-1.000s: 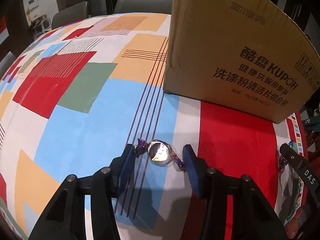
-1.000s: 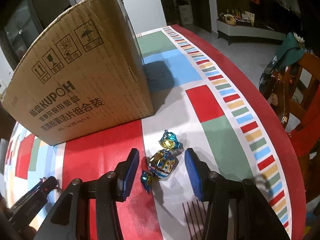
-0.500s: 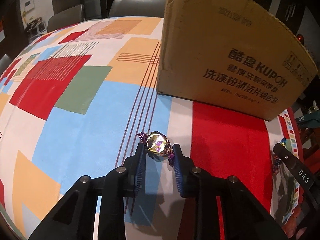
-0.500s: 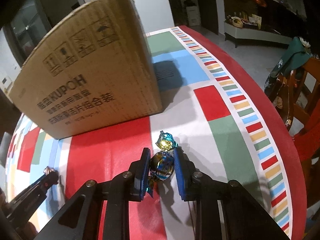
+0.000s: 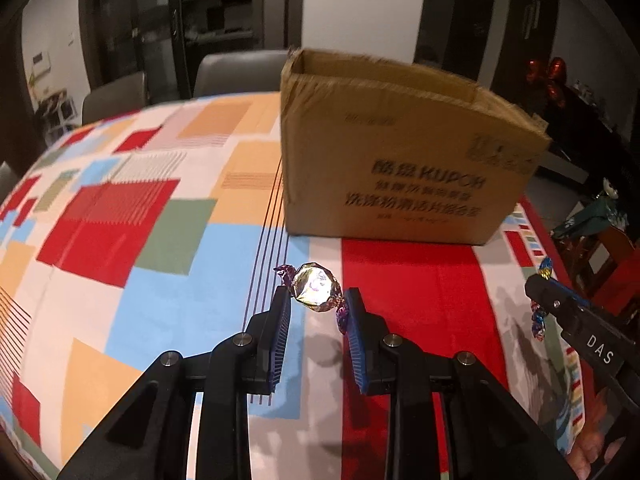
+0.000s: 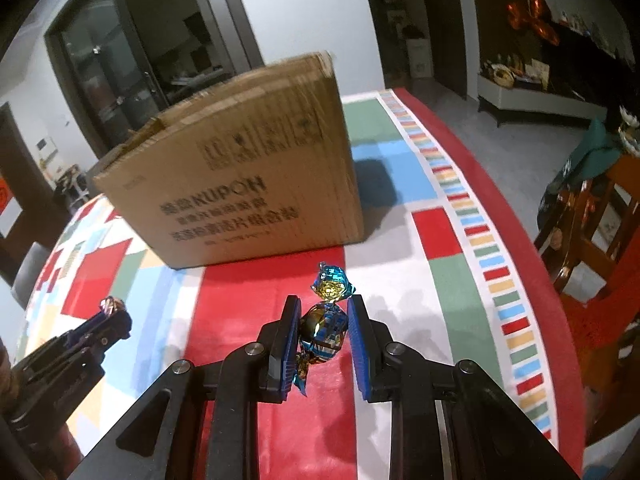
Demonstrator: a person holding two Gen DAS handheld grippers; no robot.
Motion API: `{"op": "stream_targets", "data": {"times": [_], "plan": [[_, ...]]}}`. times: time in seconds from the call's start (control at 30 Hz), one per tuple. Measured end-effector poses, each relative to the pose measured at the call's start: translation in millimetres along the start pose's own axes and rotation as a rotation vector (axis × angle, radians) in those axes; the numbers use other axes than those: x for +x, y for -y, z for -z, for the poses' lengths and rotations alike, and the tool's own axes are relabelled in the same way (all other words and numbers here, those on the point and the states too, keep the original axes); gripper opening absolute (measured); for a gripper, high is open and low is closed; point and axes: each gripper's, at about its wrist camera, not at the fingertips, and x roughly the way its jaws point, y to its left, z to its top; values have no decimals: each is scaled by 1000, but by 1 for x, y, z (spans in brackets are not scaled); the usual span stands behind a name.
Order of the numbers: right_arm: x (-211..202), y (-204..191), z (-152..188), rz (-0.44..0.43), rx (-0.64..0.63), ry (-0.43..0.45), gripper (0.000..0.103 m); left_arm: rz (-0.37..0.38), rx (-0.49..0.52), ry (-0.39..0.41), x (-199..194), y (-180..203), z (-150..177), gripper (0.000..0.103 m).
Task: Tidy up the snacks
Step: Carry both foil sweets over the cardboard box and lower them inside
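Bright blocks of red, blue, green and orange cover the cloth on the surface (image 5: 120, 240), and a tall cardboard box (image 5: 400, 168) with an open top stands on it, ahead of both sets of jaws.

On the left, the left gripper (image 5: 316, 304) has just been closing, and its jaws now pinch a gold-foil candy with purple twists (image 5: 314, 286) right at their tips. The candy sits clear of the cloth — its shadow falls separately below. One twisted end pokes out past the left jaw, the other hangs down by the right jaw.

On the right, the right gripper (image 6: 323, 320) has likewise just been closing; its jaws clamp a blue-and-gold striped candy (image 6: 322, 330) between the pads, with a wrapper tail dangling beneath. A second blue-and-gold candy (image 6: 331, 282) shows just beyond the jaw tips; whether it lies on the cloth or is joined to the held one I cannot tell.

The step in hand looks like the carry: both sweets picked, neither yet stowed. The next move probably calls for raising each pair of jaws above the box rim, forward over the opening, then releasing — the left grip is shallow, so a steady lift matters.
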Motion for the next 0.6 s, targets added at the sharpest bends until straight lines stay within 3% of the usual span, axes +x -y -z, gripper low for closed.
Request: {"op": "stream_targets", "data": {"times": [0.6], "plan": [[-77,-24,-34,-104,-77,186,25,58,102,212,-81,19,-35,28]]}}
